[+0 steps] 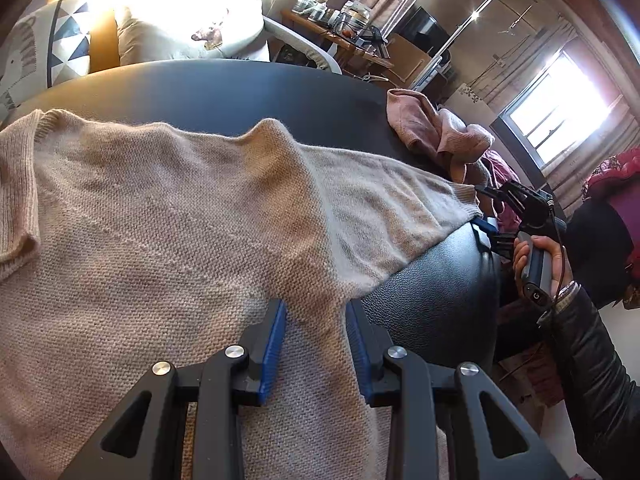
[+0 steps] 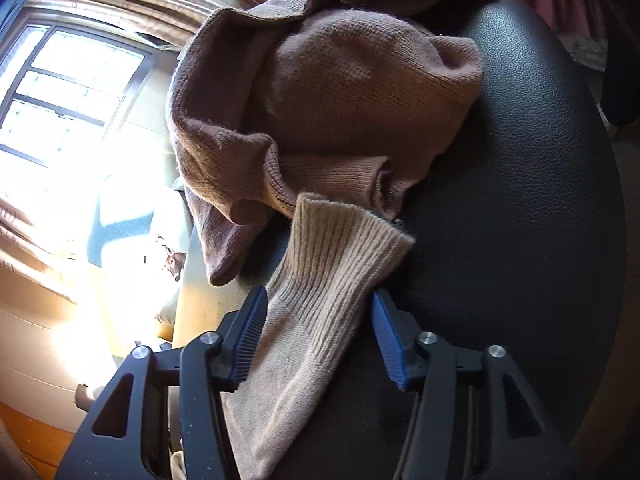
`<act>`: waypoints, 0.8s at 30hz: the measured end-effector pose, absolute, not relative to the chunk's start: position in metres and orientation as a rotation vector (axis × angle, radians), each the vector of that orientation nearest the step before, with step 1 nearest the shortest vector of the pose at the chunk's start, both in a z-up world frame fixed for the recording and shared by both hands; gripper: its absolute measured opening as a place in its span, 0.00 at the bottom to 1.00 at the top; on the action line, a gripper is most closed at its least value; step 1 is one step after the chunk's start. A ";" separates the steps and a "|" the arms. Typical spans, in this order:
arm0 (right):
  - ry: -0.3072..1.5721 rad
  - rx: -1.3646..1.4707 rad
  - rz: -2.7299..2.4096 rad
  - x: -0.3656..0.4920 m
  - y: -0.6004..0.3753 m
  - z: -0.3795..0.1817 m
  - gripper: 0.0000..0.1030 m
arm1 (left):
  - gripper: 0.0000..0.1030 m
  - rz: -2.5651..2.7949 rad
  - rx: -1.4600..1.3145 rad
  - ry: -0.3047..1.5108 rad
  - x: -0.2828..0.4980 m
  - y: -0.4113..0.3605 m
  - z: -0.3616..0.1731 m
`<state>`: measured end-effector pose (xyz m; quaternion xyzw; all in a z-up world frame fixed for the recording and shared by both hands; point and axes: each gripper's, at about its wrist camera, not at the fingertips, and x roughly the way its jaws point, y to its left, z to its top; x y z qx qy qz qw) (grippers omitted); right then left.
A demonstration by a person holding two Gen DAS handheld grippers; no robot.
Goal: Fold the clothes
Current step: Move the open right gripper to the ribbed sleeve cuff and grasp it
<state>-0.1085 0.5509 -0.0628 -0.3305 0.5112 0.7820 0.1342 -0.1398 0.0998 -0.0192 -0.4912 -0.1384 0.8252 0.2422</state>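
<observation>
Evidently folding has barely begun: the beige sweater (image 1: 140,208) lies spread on the black desk (image 1: 240,88), sleeve unfolded. The left gripper (image 1: 316,344) pinches fabric near the armpit; the right gripper (image 2: 320,332) brackets the sleeve cuff (image 2: 344,232), fingers narrowed. The pink sweater (image 1: 436,132) crowds the desk edge, limiting room.

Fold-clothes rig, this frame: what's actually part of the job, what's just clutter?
In the job:
- beige knitted sweater, ribbed cuff
- left gripper, closed on a sweater fold
- right gripper, jaws around the cuff
- black leather-look table

Lying about:
- crumpled pink-brown knitted garment
- deer-print cushion
- window
</observation>
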 end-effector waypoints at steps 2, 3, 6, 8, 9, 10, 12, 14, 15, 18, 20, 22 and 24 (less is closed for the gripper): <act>1.443 -0.981 2.252 -0.110 0.552 -0.064 0.33 | 0.30 2.253 -1.342 -0.375 -0.140 0.100 -0.019; 1.421 -0.994 2.242 -0.110 0.553 -0.065 0.20 | 0.30 2.251 -1.343 -0.378 -0.141 0.100 -0.019; 1.420 -1.007 2.228 -0.109 0.559 -0.070 0.06 | 0.30 2.246 -1.344 -0.393 -0.141 0.099 -0.020; 1.394 -1.017 2.253 -0.109 0.558 -0.069 0.06 | 0.30 2.238 -1.346 -0.405 -0.141 0.096 -0.020; 1.359 -1.024 2.267 -0.110 0.556 -0.066 0.06 | 0.30 2.234 -1.348 -0.412 -0.141 0.094 -0.020; 1.325 -1.015 2.294 -0.111 0.552 -0.061 0.06 | 0.30 2.230 -1.352 -0.418 -0.141 0.093 -0.020; 1.255 -0.994 2.347 -0.114 0.542 -0.050 0.06 | 0.30 2.227 -1.359 -0.425 -0.143 0.093 -0.018; 1.136 -0.988 2.448 -0.120 0.523 -0.032 0.06 | 0.30 2.228 -1.363 -0.423 -0.145 0.092 -0.015; 1.074 -0.984 2.497 -0.123 0.514 -0.022 0.06 | 0.30 2.233 -1.362 -0.425 -0.147 0.091 -0.013; 0.861 -0.987 2.660 -0.131 0.474 0.005 0.06 | 0.30 2.221 -1.353 -0.507 -0.153 0.082 -0.009; 0.718 -0.995 2.769 -0.136 0.443 0.020 0.06 | 0.30 2.204 -1.354 -0.589 -0.158 0.074 -0.008; 0.609 -1.023 2.872 -0.138 0.408 0.028 0.06 | 0.31 2.199 -1.359 -0.624 -0.163 0.070 -0.006; 0.487 -1.063 2.959 -0.135 0.371 0.028 0.06 | 0.34 2.156 -1.357 -0.685 -0.168 0.069 -0.005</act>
